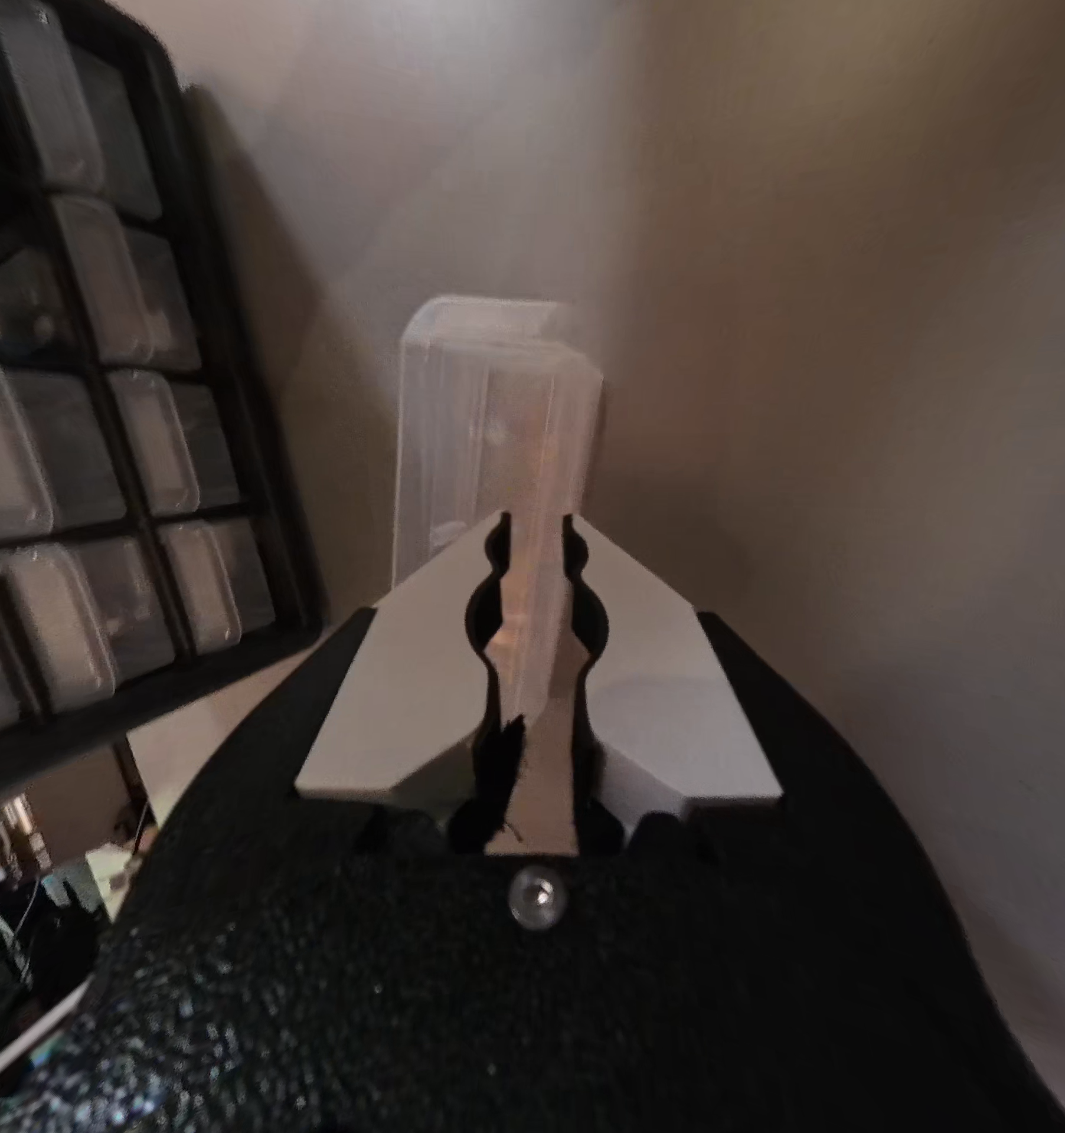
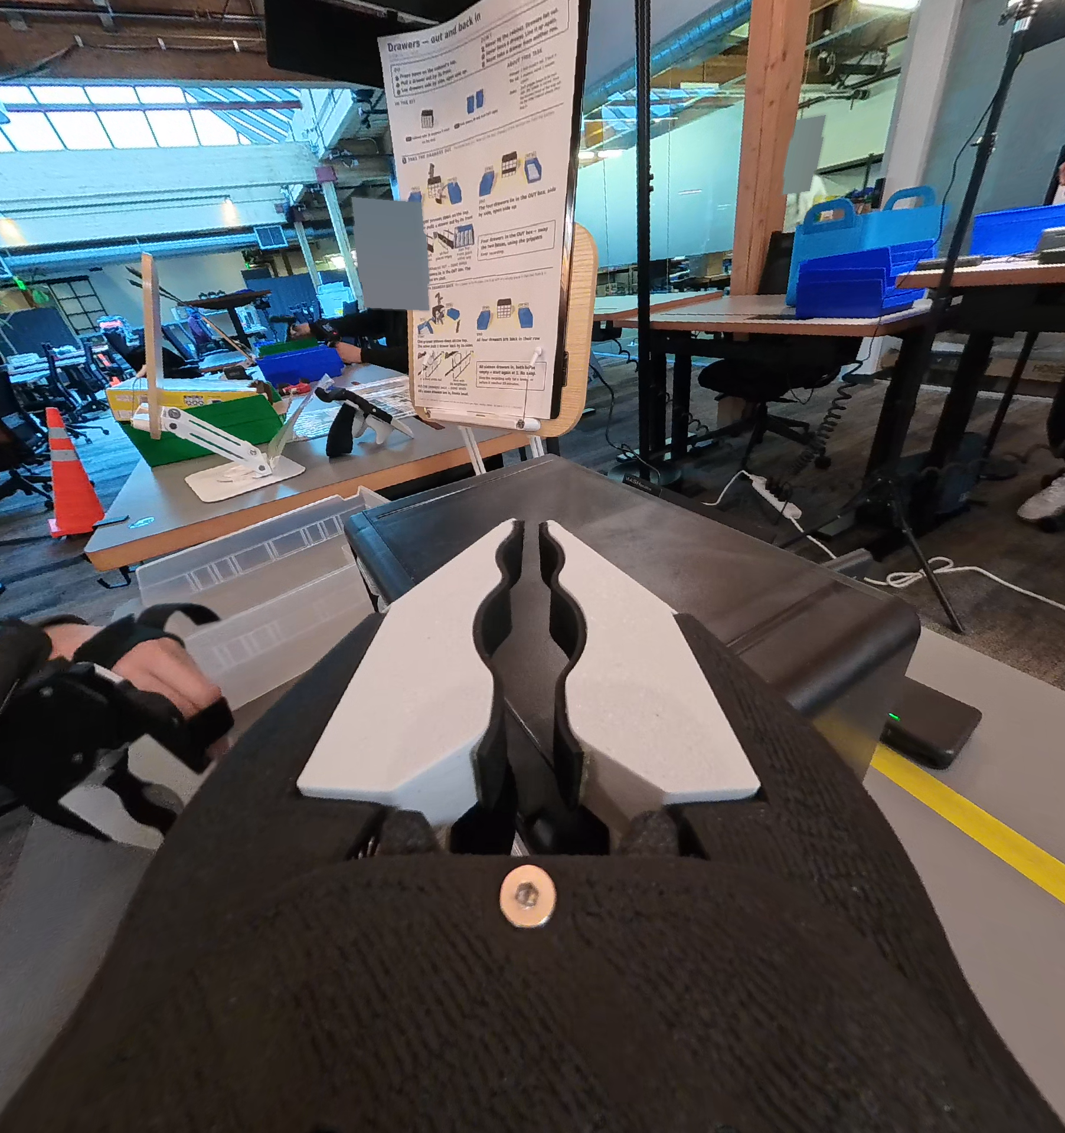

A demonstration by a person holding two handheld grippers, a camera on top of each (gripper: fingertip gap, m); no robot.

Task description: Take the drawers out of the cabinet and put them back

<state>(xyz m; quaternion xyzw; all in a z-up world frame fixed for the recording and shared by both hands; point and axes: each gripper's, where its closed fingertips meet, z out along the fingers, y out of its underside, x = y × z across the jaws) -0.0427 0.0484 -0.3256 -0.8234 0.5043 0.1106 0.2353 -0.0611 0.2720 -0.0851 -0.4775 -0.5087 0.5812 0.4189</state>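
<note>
My left gripper (image 1: 536, 521) is shut on the front tab of a clear plastic drawer (image 1: 493, 417), which points away from me between pale translucent walls. The black cabinet (image 1: 88, 398), its slots filled with clear drawers, stands tilted at the left of that view. In the right wrist view my right gripper (image 2: 531, 524) is shut and empty, lying over the cabinet's black top (image 2: 702, 552). The hand with the left gripper (image 2: 107, 693) reaches into a clear bin (image 2: 260, 588) left of the cabinet.
An instruction sheet on a wooden stand (image 2: 487, 214) rises behind the cabinet. A yellow tape line (image 2: 978, 821) crosses the grey table at the right, next to a flat black device (image 2: 929, 729). Other desks, blue bins and an orange cone (image 2: 70, 484) lie beyond.
</note>
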